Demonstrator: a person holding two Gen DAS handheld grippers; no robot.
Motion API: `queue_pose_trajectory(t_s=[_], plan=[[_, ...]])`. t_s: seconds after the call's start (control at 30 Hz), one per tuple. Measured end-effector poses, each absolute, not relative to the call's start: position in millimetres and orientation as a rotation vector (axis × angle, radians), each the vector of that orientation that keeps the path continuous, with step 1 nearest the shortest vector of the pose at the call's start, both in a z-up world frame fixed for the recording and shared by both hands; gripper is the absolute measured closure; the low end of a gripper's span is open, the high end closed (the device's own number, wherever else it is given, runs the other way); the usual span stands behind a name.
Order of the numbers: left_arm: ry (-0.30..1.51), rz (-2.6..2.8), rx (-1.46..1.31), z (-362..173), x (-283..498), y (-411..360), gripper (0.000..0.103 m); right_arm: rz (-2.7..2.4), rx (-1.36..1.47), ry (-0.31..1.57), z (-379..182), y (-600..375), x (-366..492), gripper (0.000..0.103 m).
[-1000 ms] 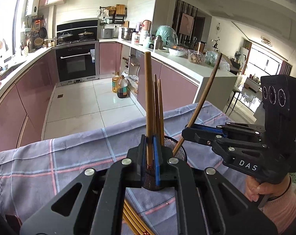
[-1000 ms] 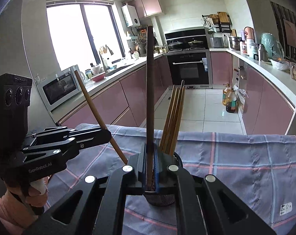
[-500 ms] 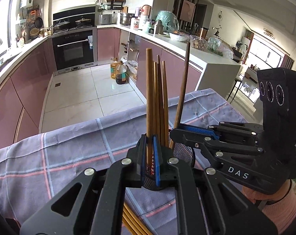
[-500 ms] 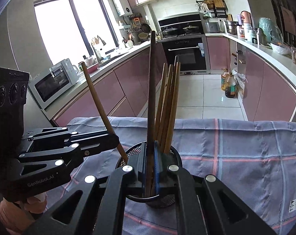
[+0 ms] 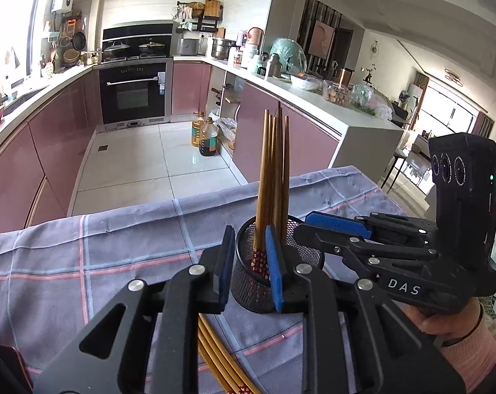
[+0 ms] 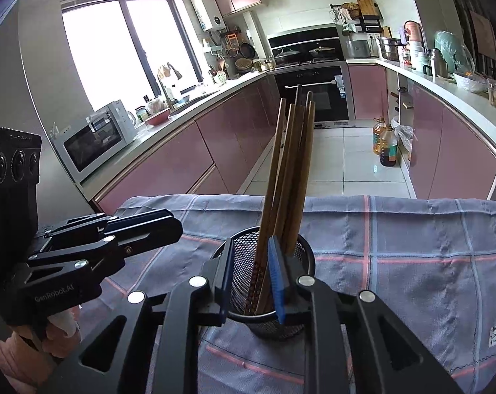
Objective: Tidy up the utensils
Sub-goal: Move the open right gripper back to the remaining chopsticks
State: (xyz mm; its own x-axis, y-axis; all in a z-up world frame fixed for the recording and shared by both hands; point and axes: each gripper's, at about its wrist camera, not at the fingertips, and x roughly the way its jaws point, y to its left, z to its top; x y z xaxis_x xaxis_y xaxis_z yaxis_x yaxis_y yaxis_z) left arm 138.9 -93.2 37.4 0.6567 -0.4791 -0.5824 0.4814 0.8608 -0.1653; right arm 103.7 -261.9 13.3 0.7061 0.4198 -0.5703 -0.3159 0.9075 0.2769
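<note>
A black mesh cup [image 5: 248, 282] stands on the checked cloth and holds several wooden chopsticks [image 5: 274, 177] upright. My left gripper [image 5: 248, 262] is open, its blue pads on either side of the cup's near rim, holding nothing. My right gripper [image 6: 251, 279] is open too, over the same cup [image 6: 280, 321], with the chopsticks [image 6: 290, 164] standing between and beyond its pads. In the left wrist view the right gripper [image 5: 333, 226] shows at the cup's right side. In the right wrist view the left gripper [image 6: 142, 229] shows to the cup's left.
Several more chopsticks [image 5: 218, 361] lie on the cloth under my left gripper. The grey-blue checked cloth [image 6: 412, 262] covers the table. Its far edge drops to a tiled kitchen floor between pink cabinets [image 5: 60, 138].
Both grippers have opened and let go of their chopsticks, which now stand in the cup with the others. Both grippers have come down close to the cup's rim.
</note>
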Motion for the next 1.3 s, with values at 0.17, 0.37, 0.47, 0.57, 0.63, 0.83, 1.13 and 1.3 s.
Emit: queue_pose_trajectory(t_s=[0.17,0.37,0.47,0.57,0.63,0.83,1.13,1.3], plan=[[0.597,-0.506,-0.038,38.1,117.7,-63.5,0.065,0.477,0.125,0.629,19.5,-250.2,76.2,0.071],[0.612,-0.412,-0.042,13.7,97.7,-28.4,0.041,0.542,0.061,0.630,9.3,-225.8,45.1,0.056],[0.662,-0.370,-0.042,-7.3,92.5,-18.5,0.034,0.547,0.035,0.673,-8.9,-212.6,39.4,0.055],[0.722,-0.337,-0.030,-30.5,91.7,-12.2,0.033,0.551,0.038,0.736,-30.7,-203.4,38.7,0.055],[0.766,-0.325,-0.027,-47.7,89.9,-10.7,0.033,0.552,0.041,0.768,-42.1,-198.9,37.4,0.055],[0.847,-0.336,-0.011,-76.2,87.4,-13.9,0.033,0.520,0.036,0.804,-57.7,-194.4,31.6,0.047],[0.890,-0.337,0.023,-90.5,87.2,-32.9,0.033,0.486,0.046,0.842,-71.7,-200.1,28.3,0.046],[0.903,-0.331,0.037,-93.5,90.9,-37.0,0.033,0.478,0.045,0.841,-73.6,-201.5,27.3,0.046]])
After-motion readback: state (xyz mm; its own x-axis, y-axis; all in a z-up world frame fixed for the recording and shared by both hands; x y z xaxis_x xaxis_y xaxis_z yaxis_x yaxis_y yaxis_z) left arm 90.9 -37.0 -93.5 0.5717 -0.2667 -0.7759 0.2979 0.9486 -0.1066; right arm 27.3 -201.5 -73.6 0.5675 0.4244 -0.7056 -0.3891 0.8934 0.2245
